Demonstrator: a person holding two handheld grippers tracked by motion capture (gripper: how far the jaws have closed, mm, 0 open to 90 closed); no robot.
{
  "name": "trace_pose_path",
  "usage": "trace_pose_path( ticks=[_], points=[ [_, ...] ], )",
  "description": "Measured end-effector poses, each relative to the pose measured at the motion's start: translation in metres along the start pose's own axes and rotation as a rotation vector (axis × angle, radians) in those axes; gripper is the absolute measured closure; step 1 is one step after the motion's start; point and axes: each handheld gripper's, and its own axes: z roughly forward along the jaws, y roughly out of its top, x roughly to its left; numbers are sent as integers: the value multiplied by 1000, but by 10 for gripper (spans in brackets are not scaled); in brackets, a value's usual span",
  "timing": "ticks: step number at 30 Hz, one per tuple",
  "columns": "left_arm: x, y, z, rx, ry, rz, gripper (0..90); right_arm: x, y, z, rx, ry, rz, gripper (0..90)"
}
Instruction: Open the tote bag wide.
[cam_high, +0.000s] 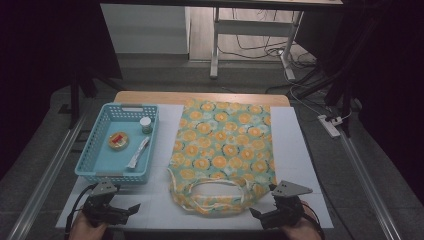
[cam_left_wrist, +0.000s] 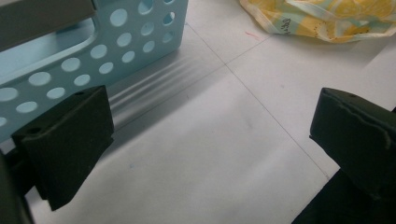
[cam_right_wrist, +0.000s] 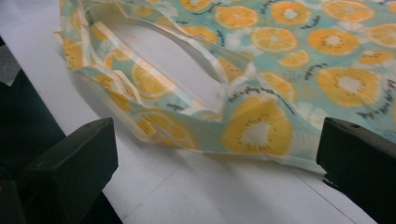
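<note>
Both claws, left claw (cam_high: 131, 207) and right claw (cam_high: 255, 214), gape empty near the orange-print bag (cam_high: 222, 150), its small lettering unreadable.

A teal bag (cam_high: 222, 150) printed with orange citrus slices and cream handles is seen. A pale blue perforated basket (cam_high: 98, 151) is shown, holding what seems a red-and-yellow item (cam_high: 118, 141). Black jaws are shown above a white mat (cam_high: 295, 145).
</note>
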Motion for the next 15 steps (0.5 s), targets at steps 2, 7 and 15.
trace_pose_path(
  ticks=[2, 7, 15],
  points=[
    [0, 0, 0, 0, 0, 0, 0, 2, 2, 3, 6, 13, -7, 0],
    [0, 0, 0, 1, -1, -2, 0, 9, 11, 11, 12, 53, -39, 0],
    [1, 0, 0, 0, -3, -4, 0, 18, 20, 27, 43, 97, -83, 0]
  ],
)
